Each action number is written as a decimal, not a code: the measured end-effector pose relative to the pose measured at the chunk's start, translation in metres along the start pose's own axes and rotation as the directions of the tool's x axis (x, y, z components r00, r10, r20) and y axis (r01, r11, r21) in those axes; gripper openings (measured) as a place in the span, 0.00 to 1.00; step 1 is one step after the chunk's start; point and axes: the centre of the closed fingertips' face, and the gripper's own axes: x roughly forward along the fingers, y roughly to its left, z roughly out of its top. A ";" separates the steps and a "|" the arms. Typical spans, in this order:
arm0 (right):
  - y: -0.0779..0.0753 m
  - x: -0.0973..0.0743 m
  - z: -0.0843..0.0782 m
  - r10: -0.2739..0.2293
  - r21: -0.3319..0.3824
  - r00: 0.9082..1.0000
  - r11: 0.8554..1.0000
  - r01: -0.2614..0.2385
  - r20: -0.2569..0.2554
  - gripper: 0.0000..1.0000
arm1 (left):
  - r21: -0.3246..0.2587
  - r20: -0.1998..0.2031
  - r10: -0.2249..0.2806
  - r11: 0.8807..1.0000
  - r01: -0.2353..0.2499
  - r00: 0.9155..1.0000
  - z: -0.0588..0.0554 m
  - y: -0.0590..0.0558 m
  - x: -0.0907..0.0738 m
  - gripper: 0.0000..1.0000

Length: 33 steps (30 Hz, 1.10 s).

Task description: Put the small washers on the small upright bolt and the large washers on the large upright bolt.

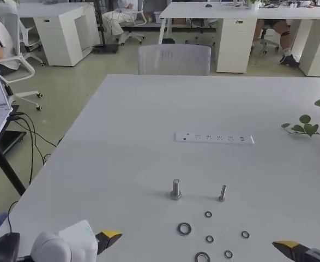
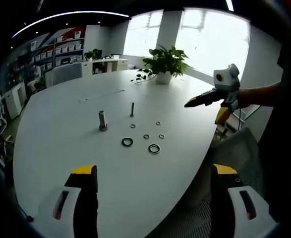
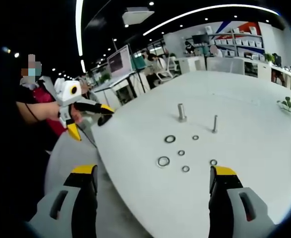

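One white table (image 1: 149, 120). Two tools, the left gripper (image 2: 153, 173) and the right gripper (image 3: 152, 173), both with jaws spread wide, holding nothing. Ahead of them stand one large upright bolt (image 1: 175, 189) and one small upright bolt (image 1: 222, 192). Nearer the jaws lie two large washers (image 1: 184, 228) and four small washers (image 1: 209, 238).

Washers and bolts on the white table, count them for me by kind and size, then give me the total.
Large washers: 2
Small washers: 4
Large upright bolt: 1
Small upright bolt: 1
Total: 8
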 end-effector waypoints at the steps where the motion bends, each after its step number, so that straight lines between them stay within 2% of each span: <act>1: 0.000 0.000 0.000 0.000 -0.001 1.000 1.000 0.000 0.000 0.95 | -0.001 0.000 0.000 1.000 0.000 1.000 0.000 0.000 0.000 0.95; 14: -0.004 0.007 0.004 0.002 -0.018 1.000 1.000 -0.002 -0.024 0.90 | 0.006 -0.006 -0.006 1.000 0.006 1.000 -0.001 0.000 0.002 0.94; 27: -0.015 0.013 0.008 -0.009 -0.048 0.998 0.999 0.006 -0.060 0.84 | 0.021 -0.010 -0.001 1.000 0.001 1.000 -0.001 -0.001 0.001 0.93; 33: -0.022 0.018 0.008 -0.014 -0.079 0.995 0.997 0.006 -0.101 0.77 | 0.026 -0.011 0.004 1.000 -0.003 1.000 -0.001 0.001 0.001 0.93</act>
